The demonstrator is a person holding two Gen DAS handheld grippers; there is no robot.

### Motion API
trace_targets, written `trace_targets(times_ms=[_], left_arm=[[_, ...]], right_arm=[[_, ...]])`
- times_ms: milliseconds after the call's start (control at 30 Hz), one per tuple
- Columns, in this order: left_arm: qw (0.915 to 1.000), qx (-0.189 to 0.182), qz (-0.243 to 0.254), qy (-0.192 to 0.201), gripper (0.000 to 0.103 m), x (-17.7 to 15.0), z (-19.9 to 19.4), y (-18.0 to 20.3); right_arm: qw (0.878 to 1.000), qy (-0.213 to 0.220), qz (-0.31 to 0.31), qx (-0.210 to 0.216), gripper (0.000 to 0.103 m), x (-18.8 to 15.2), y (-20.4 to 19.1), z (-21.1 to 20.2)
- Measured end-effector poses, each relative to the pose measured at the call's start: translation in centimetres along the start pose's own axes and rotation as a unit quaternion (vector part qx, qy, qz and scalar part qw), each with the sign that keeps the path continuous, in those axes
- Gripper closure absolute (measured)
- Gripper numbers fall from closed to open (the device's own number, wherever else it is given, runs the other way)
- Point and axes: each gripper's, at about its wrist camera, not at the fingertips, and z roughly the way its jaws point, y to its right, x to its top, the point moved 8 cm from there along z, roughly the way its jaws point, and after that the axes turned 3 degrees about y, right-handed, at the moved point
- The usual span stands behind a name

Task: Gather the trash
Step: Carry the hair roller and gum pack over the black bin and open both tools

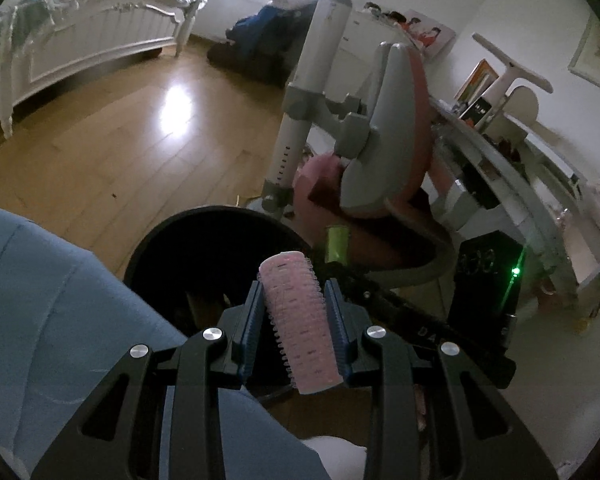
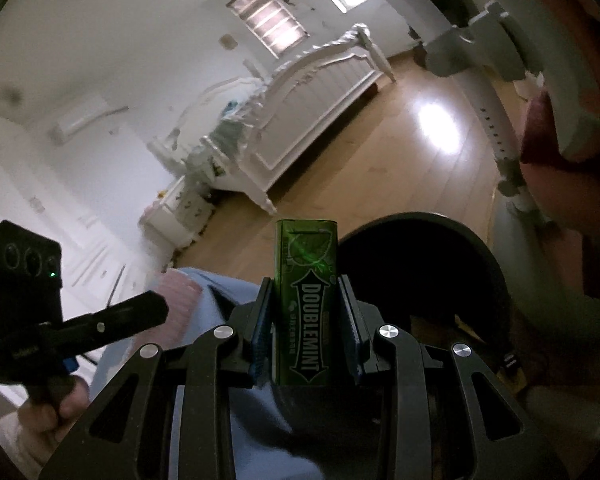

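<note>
Your items on hand:
Roller (image 1: 300, 322): pink hair curler, cylindrical, bristled, lengthwise between your left jaws, tip pointing towards the bin (image 1: 204, 256), clamped on both sides.
Gum pack (image 2: 305, 300): green Doublemint pack, flat and rectangular, upright between your right jaws, label facing you, top end clear of the pads.
Bin: round, black, open-topped, on the wood floor just beyond both items, some contents dimly visible inside

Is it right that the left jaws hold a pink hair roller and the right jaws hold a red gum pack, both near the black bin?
Not quite. The gum pack is green, a Doublemint pack, as the right wrist view shows. The rest stands: pink hair roller in the left jaws, both near the black bin.
</note>
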Motion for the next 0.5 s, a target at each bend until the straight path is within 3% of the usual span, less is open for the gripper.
trace_targets(times_ms=[267, 300, 333, 367, 400, 433, 500], left_arm=[[0.9999, 0.006, -0.006, -0.01, 0.069, 0.6, 2.2, -0.3], [0.9998, 0.013, -0.005, -0.012, 0.068, 0.6, 2.2, -0.4], [0.9998, 0.018, -0.005, -0.013, 0.059, 0.7, 2.4, -0.3], [0.9996, 0.023, -0.005, -0.012, 0.042, 0.7, 2.3, -0.3], [0.9996, 0.028, -0.004, -0.008, 0.034, 0.8, 1.9, -0.4], [0.9995, 0.03, -0.001, 0.002, 0.029, 0.9, 1.3, -0.3], [0.9994, 0.032, 0.008, 0.01, 0.029, 0.9, -0.2, -0.2]], right_arm=[[1.0, -0.002, 0.005, -0.023, 0.071, 0.6, 1.4, 1.2], [1.0, -0.003, 0.007, -0.026, 0.07, 0.6, 1.5, 1.3], [1.0, -0.002, 0.009, -0.029, 0.069, 0.7, 1.5, 1.3], [0.999, -0.002, 0.009, -0.031, 0.066, 0.6, 1.4, 1.2], [0.999, 0.0, 0.009, -0.036, 0.052, 0.7, 1.3, 1.1], [0.999, 0.006, 0.009, -0.042, 0.038, 0.7, 1.1, 0.9], [0.999, 0.017, 0.01, -0.039, 0.033, 1.0, 0.6, 0.3]])
